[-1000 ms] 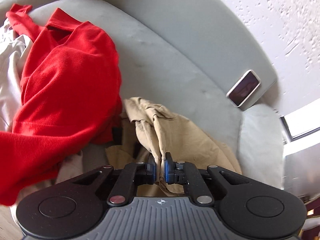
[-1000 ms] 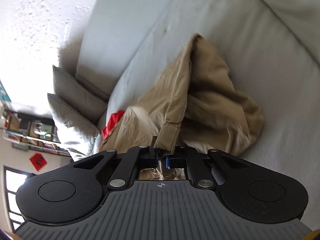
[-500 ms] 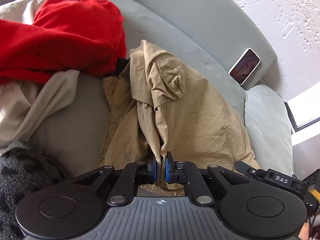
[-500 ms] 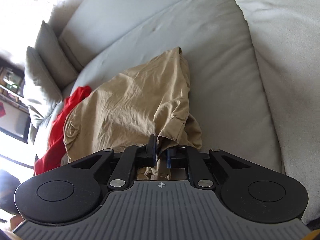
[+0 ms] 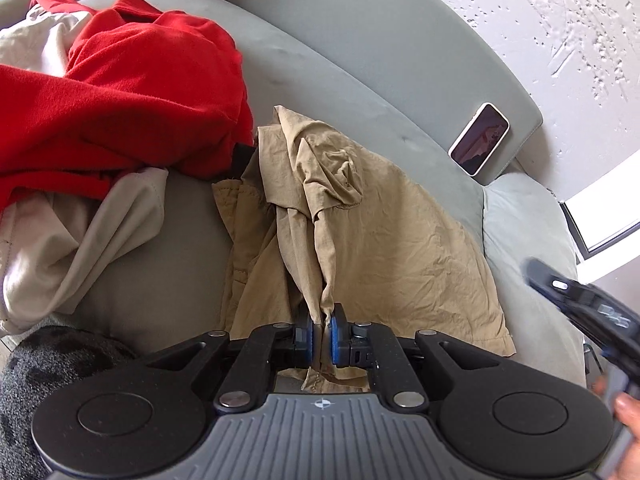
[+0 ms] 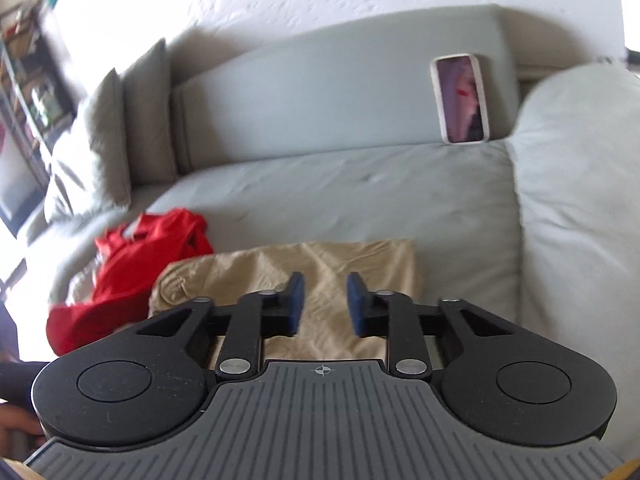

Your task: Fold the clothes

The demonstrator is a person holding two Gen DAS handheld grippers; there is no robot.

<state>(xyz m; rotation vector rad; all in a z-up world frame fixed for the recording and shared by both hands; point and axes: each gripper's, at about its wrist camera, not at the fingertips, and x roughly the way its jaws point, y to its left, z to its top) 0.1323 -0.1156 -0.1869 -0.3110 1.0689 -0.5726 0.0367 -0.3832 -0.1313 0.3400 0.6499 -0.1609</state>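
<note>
Pinching one tan shorts [image 5: 372, 240] edge, the left gripper [image 5: 320, 334] could drag them crooked toward the nearby red shirt [image 5: 120, 92]; the right gripper [image 6: 322, 300] gapes wide, empty.

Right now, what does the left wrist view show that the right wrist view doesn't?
Left wrist view only: the left claw shut on a bunched edge of the khaki garment, a beige garment under the red one, and a dark fuzzy fabric.

Right wrist view only: the right claw open and empty, and two upright cushions.

Both: khaki garment, red garment, phone, grey sofa.
</note>
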